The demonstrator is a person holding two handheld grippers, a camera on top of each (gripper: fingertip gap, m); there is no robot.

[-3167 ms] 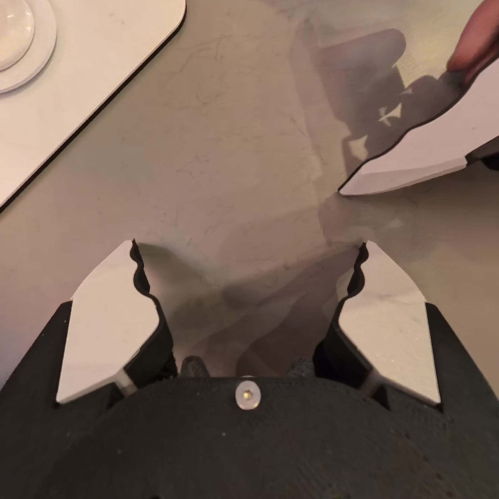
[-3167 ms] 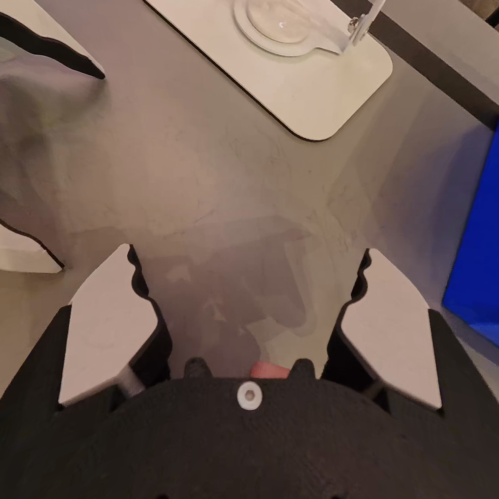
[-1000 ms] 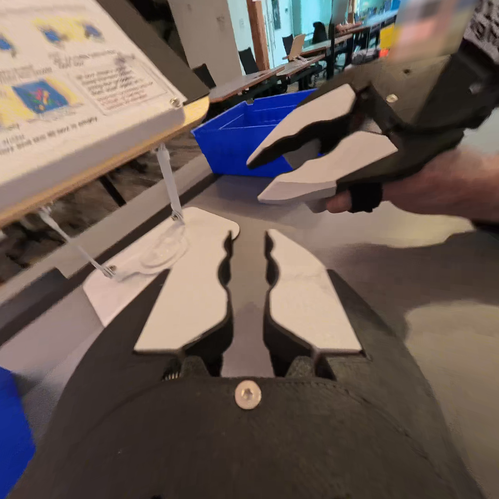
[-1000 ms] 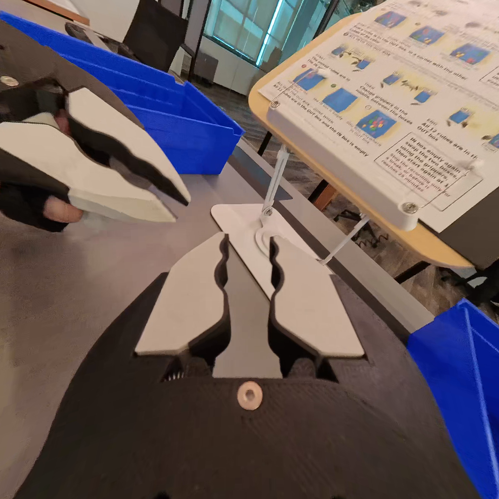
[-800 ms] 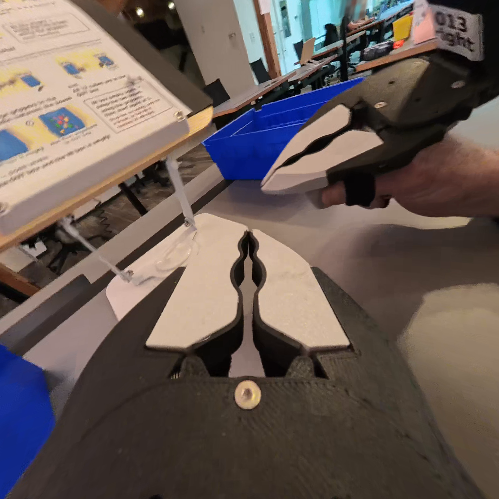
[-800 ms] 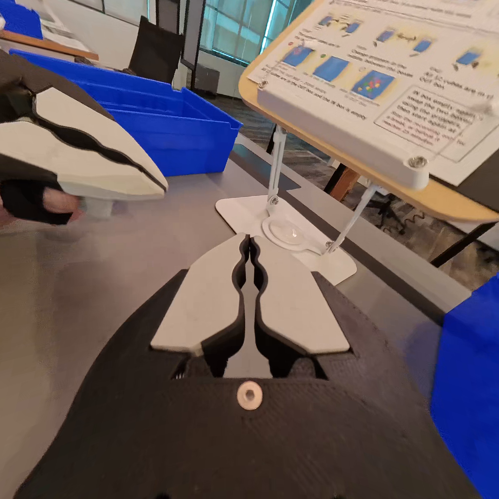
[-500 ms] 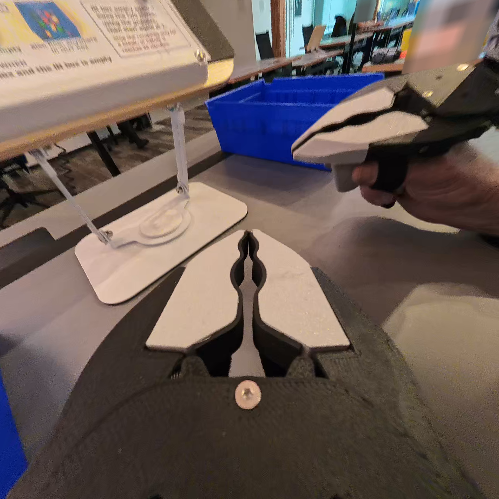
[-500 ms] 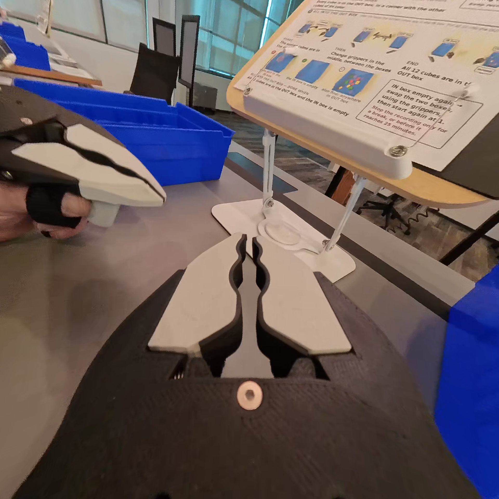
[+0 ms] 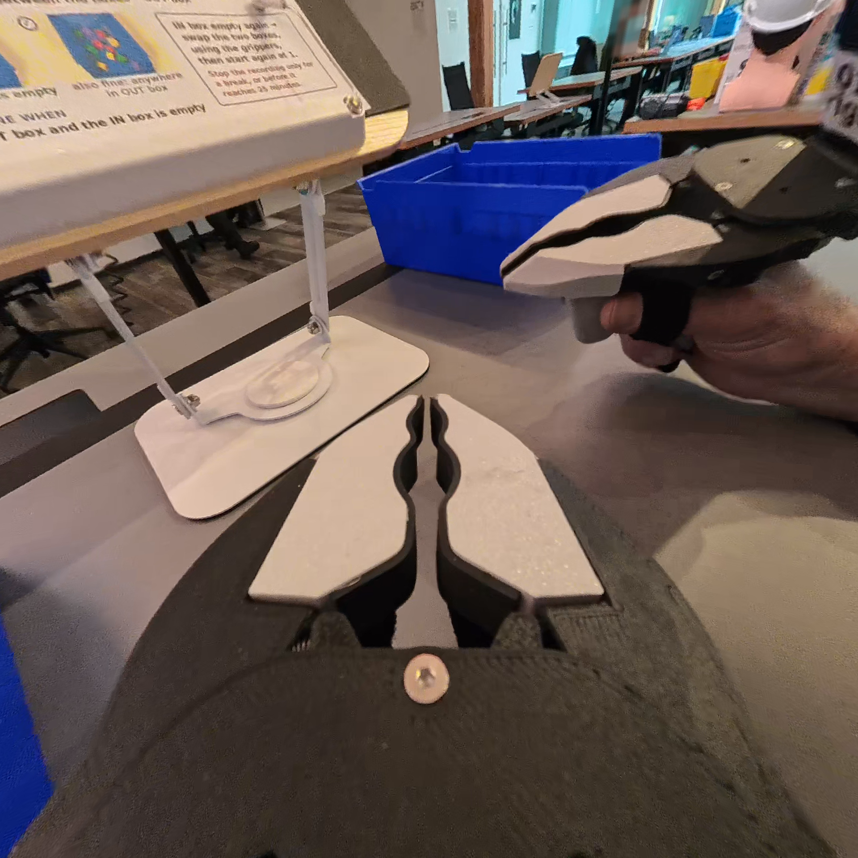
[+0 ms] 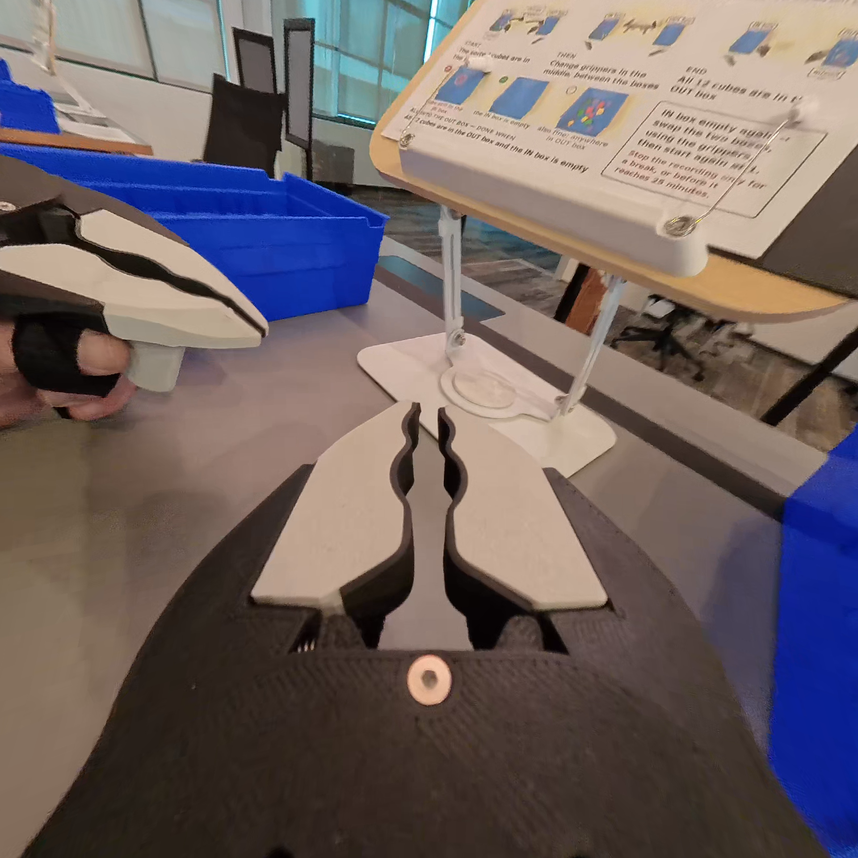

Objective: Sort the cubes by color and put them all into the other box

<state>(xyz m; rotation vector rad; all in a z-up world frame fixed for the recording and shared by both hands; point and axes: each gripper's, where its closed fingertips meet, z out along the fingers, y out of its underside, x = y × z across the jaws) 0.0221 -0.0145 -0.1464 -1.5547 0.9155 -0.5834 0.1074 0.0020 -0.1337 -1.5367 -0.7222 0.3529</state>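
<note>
No cubes show in either view. My left gripper (image 9: 427,405) is shut and empty, held low over the grey table (image 9: 696,580), pointing at the white stand base. My right gripper (image 10: 429,412) is shut with a hair of a gap, empty, also over the table. Each shows in the other's view, held by a hand: the right gripper (image 9: 510,274) at the upper right, the left gripper (image 10: 260,330) at the left. One blue box (image 9: 487,218) stands behind the right gripper and shows at the right edge (image 10: 817,627). The other blue box (image 10: 278,241) stands behind the left gripper.
An instruction board (image 10: 627,116) on a thin-legged stand with a white base plate (image 9: 278,432) stands at the table's far edge between the boxes. A strip of blue box (image 9: 18,743) is close at the lower left. Desks and chairs fill the room behind. Some 10 cm of space lies between my two pairs of fingers.
Both grippers were open and pointing down at the table; they have tilted up to level and shut. In the last half second the views shifted only slightly.
</note>
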